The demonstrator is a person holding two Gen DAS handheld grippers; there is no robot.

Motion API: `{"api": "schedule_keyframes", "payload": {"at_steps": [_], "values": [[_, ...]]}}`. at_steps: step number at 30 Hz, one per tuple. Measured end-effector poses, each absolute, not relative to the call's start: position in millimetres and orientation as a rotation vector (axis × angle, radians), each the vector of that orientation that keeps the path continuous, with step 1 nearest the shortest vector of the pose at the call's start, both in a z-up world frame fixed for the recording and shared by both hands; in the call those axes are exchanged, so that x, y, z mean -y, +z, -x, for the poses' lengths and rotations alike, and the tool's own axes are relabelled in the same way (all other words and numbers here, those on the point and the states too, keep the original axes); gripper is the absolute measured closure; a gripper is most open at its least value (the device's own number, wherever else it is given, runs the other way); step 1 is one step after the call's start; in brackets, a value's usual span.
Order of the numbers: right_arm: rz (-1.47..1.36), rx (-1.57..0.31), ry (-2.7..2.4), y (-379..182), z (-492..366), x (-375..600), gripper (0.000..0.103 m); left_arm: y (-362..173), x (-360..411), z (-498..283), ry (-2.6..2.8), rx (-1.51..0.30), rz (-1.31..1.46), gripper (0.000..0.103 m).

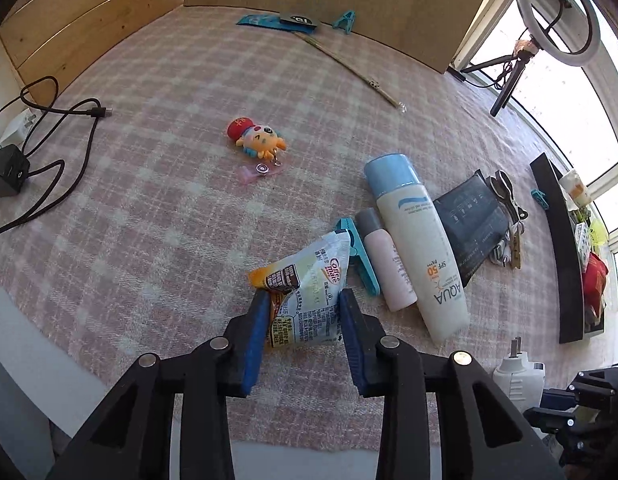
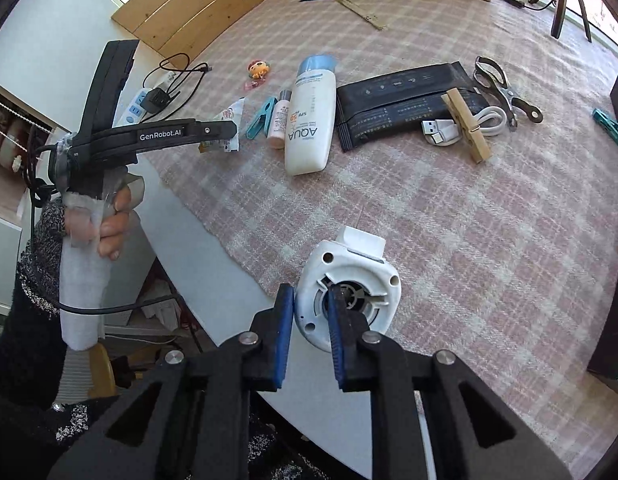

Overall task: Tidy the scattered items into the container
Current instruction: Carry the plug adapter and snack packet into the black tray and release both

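Left wrist view: the left gripper (image 1: 301, 304) has its blue pads pinching a crinkly white-and-orange Coffee-mate sachet (image 1: 307, 286) just above the pink plaid cloth (image 1: 157, 208), right beside a teal plastic clothespin (image 1: 359, 256), a small pink bottle (image 1: 385, 260) and a big white AQUA sunscreen bottle with a blue cap (image 1: 417, 248) — the black container (image 1: 557, 248) sits well off to the right. Right wrist view: the right gripper (image 2: 309, 312) is clamped on the rim of a white plastic plug-in device (image 2: 349, 280) at the cloth's near edge — one finger outside, one inside its round opening.

Open cloth (image 1: 157, 200) lies left of the sunscreen bottle (image 1: 421, 248); bottles and pouch (image 1: 469, 228) crowd the right.
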State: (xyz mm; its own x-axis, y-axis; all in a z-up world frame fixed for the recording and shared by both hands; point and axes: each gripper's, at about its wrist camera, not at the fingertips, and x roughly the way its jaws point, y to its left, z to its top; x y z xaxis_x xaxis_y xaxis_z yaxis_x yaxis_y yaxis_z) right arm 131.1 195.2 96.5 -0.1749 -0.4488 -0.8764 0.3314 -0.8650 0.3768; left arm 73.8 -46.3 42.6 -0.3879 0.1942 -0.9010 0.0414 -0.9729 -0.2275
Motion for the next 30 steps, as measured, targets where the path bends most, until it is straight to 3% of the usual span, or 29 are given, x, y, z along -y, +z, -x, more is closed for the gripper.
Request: {"api": "schedule_keyframes", "payload": {"at_steps": [10, 22, 30], "values": [[-1.498, 0.321, -2.301, 148.6, -109.1, -270.0, 0.086, 96.8, -6.2, -57.8, 2.512, 0.254, 1.537, 0.07], [-1.467, 0.421, -2.64, 201.2, -103.0, -450.6, 0.086, 141.7, -197.8, -9.8, 2.355, 0.123, 1.37, 0.07], [-1.544, 0.499, -2.77, 195.0, -115.5, -565.2, 0.086, 157.7, -333.7, 11.7, 2.23, 0.095, 1.295, 0.07]]}}
